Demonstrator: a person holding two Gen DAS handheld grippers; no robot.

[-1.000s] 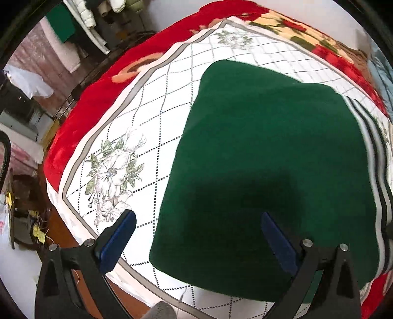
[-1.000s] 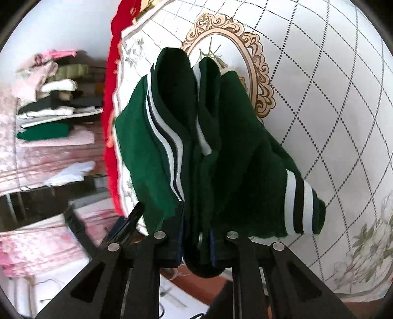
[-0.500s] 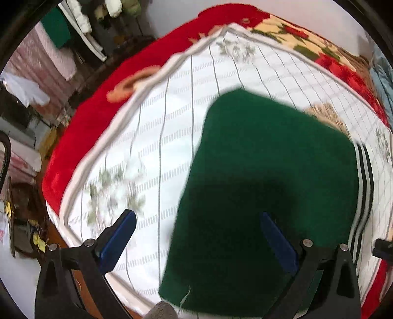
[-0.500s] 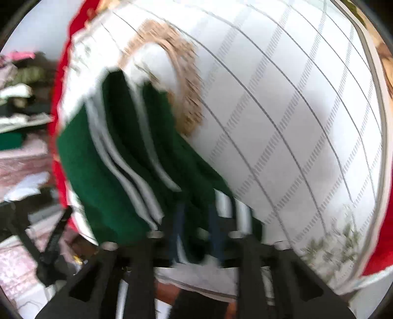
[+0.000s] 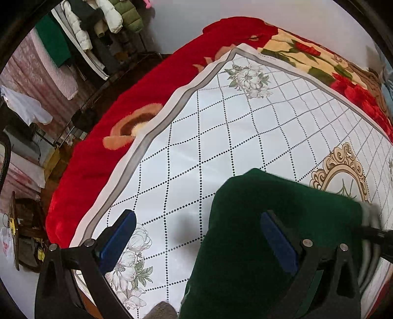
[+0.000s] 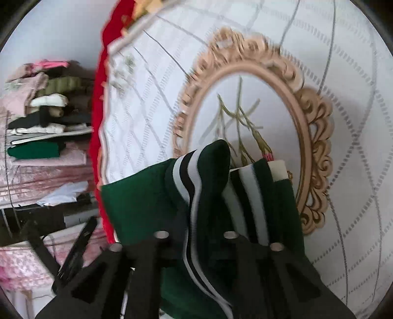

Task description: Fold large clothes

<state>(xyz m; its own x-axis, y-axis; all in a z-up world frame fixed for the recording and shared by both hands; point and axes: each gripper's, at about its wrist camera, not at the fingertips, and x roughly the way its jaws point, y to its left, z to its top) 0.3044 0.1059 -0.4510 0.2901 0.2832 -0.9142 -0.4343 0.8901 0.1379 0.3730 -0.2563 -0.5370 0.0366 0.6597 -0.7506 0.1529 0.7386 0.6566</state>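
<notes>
A folded dark green garment (image 5: 282, 220) with white and black striped trim lies on the white quilted sheet (image 5: 221, 137). My left gripper (image 5: 199, 238) is open and empty above it; one blue pad hangs over the sheet, the other over the green cloth. In the right wrist view the green garment (image 6: 137, 206) shows its striped hem and cuffs bunched up. My right gripper (image 6: 196, 243) is shut on that striped edge of the garment. The right gripper's black tip shows at the right edge of the left wrist view.
A red floral blanket (image 5: 98, 152) lies under the sheet and hangs over the bed edge. A gold oval print (image 6: 245, 127) marks the sheet's middle. Hanging coats (image 5: 103, 22) and a shelf of folded clothes (image 6: 41, 122) stand beyond the bed.
The green garment has slid toward the near right; more bare sheet shows to its left. My right gripper has pulled the striped edge across the sheet toward the gold oval. Left gripper stays open.
</notes>
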